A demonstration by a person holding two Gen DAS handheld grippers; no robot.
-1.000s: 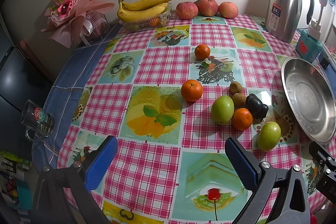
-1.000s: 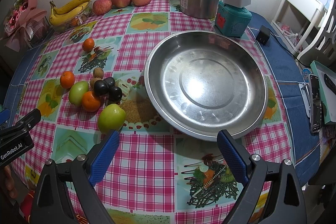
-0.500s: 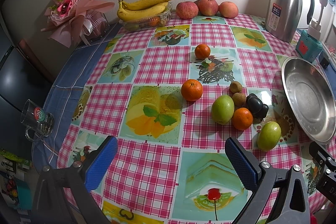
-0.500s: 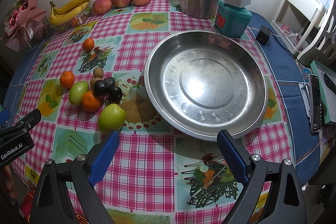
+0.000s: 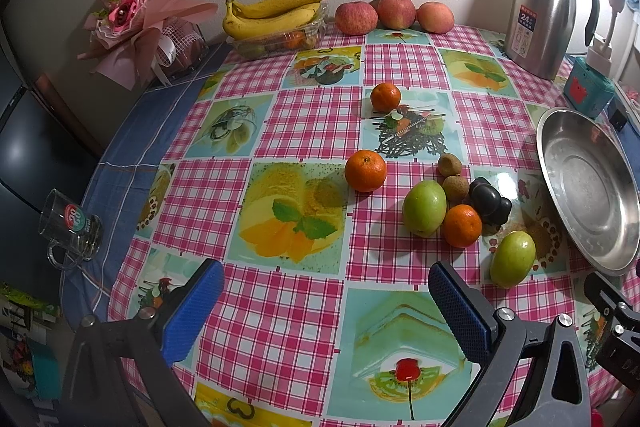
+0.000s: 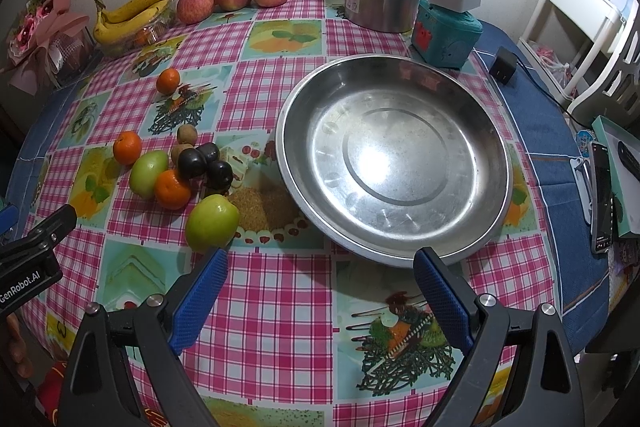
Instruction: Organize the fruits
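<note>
Starting out: we hold both grippers, left gripper (image 5: 324, 301) and right gripper (image 6: 320, 279), spread, empty. Next: right closes on green apple (image 6: 211, 223) just ahead-left, lifts into steel basin (image 6: 496, 163).

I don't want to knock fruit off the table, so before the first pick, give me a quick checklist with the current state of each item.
1. Left gripper open, holding nothing: ok.
2. Right gripper open, holding nothing: ok.
3. Steel pan holds nothing, room for fruit: ok.
4. Nearest green apple stands apart from the other fruit, free to grasp: ok.
5. Orange touches the other green apple, so grabbing it may nudge its neighbour: not ok.
6. Fruit firmness: cannot tell.
</note>
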